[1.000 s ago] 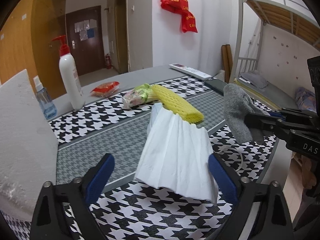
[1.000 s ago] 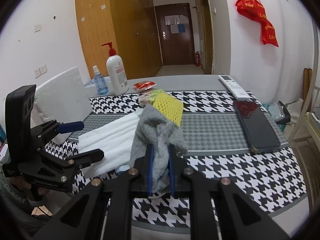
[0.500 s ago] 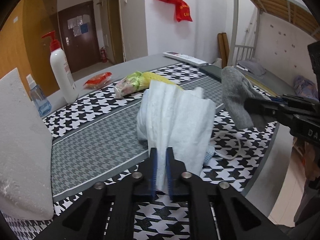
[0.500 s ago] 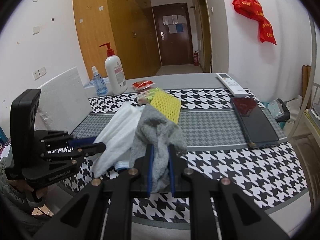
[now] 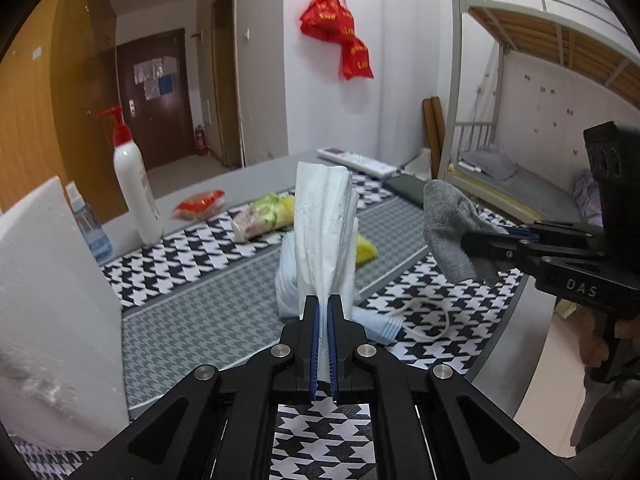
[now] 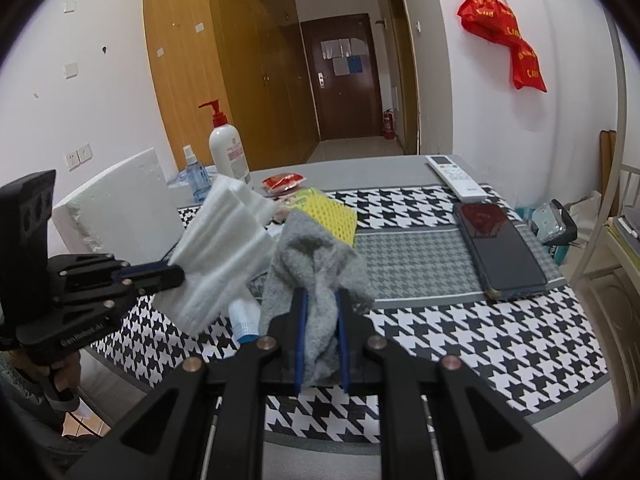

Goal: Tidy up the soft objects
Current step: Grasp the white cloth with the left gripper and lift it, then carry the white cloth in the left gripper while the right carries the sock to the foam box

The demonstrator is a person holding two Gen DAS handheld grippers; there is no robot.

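Note:
My left gripper (image 5: 323, 308) is shut on a white pleated cloth (image 5: 324, 236), which stands bunched up above the table; from the right wrist it shows as the same white cloth (image 6: 224, 256) held off the surface by the left gripper (image 6: 178, 274). My right gripper (image 6: 320, 300) is shut on a grey sock (image 6: 316, 260), also seen as the grey sock (image 5: 450, 232) at the right of the left wrist view, in the right gripper (image 5: 472, 240). A yellow foam net (image 6: 332, 216) lies behind them. A pale blue face mask (image 5: 376, 322) lies under the cloth.
A white foam block (image 5: 48, 300) stands at the left. A pump bottle (image 5: 134, 184), a small spray bottle (image 6: 196, 178), a red packet (image 6: 282, 180) and a snack bag (image 5: 260, 216) sit further back. A phone (image 6: 500, 248) and remote (image 6: 456, 176) lie right.
The left jaws went from wide open around the flat white cloth to shut on it, and the cloth rose off the table, bunched upright. The right gripper kept still with the sock.

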